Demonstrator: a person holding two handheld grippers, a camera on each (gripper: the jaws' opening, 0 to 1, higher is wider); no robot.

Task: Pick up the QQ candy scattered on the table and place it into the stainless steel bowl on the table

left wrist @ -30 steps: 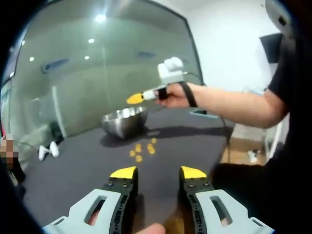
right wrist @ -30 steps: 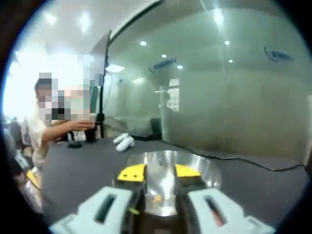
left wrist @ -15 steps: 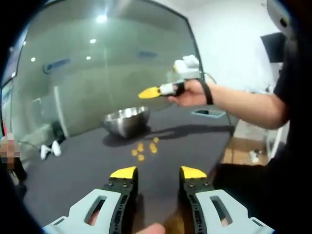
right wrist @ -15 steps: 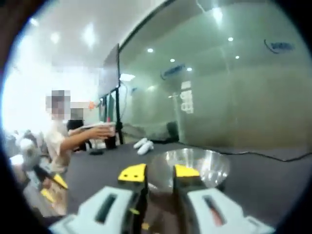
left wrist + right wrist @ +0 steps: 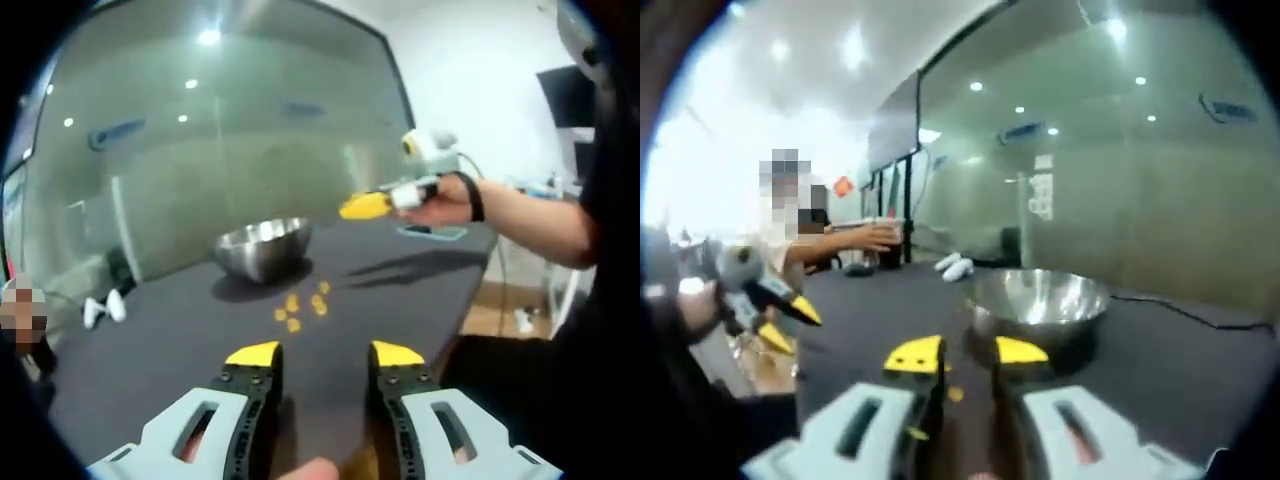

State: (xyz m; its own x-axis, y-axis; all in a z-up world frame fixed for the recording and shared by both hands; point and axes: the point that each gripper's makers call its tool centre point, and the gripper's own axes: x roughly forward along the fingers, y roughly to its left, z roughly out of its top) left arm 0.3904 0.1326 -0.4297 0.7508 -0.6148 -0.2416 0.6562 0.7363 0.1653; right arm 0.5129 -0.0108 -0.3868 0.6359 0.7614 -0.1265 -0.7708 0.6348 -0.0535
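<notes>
On the dark tabletop (image 5: 180, 340), the left tongs (image 5: 322, 352) hang low with jaws apart and empty. Rightward, the stainless steel bowl (image 5: 262, 246) stands upright; just beside it on the near side lie the QQ candy (image 5: 300, 308) pieces, small, orange, loosely clustered. Farther right, the right tongs (image 5: 362, 207) hover above the tabletop, jaws a narrow gap apart, empty. Best descend straight over one outlying piece, then pinch gently to avoid scattering its neighbours.

Left yellow-tipped grey gripper (image 5: 323, 354) jaws parted, held low. Right yellow-tipped gripper (image 5: 362, 207) raised in outstretched bare forearm (image 5: 535, 213), its jaws parted, empty (image 5: 965, 353).
</notes>
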